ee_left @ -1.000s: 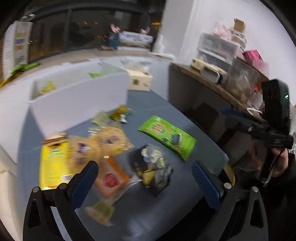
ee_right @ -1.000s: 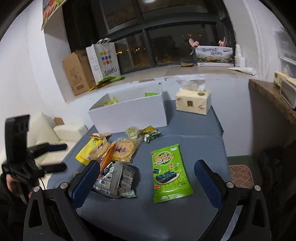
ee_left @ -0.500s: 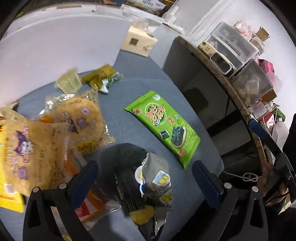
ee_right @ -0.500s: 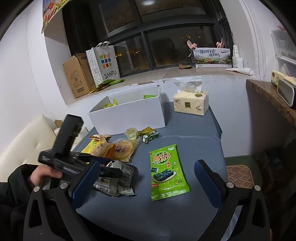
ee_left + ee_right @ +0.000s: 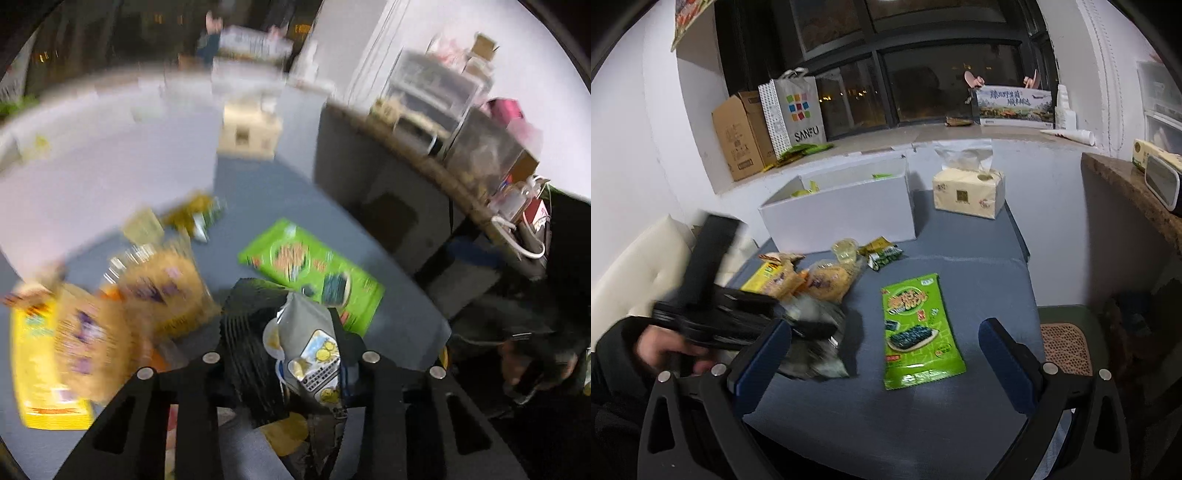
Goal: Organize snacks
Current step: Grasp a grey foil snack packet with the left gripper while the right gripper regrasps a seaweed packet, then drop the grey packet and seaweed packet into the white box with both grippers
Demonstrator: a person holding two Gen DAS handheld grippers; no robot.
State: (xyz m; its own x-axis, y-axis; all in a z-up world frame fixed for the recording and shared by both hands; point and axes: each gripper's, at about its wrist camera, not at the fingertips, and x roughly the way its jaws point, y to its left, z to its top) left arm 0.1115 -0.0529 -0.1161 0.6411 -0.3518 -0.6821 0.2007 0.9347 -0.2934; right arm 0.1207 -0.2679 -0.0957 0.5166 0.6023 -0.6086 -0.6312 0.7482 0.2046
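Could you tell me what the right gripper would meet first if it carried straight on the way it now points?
Most likely the flat green seaweed snack packet, which lies on the blue-grey table between the open right gripper fingers and just ahead. Depth is unclear, so it might pass above the packet towards the white storage box.

Night outside: window ahead of my right jaws is black with a few small lights. Room lit from overhead, even, white walls bright. Soft shadow falls beside the green seaweed pack on the blue-grey table, which lies sharp between my right jaws. Left of them, the other hand smears. Left wrist view blurred throughout; only the grey snack bag in my left jaws reads clearly. Fisheye bends edges; corners black.
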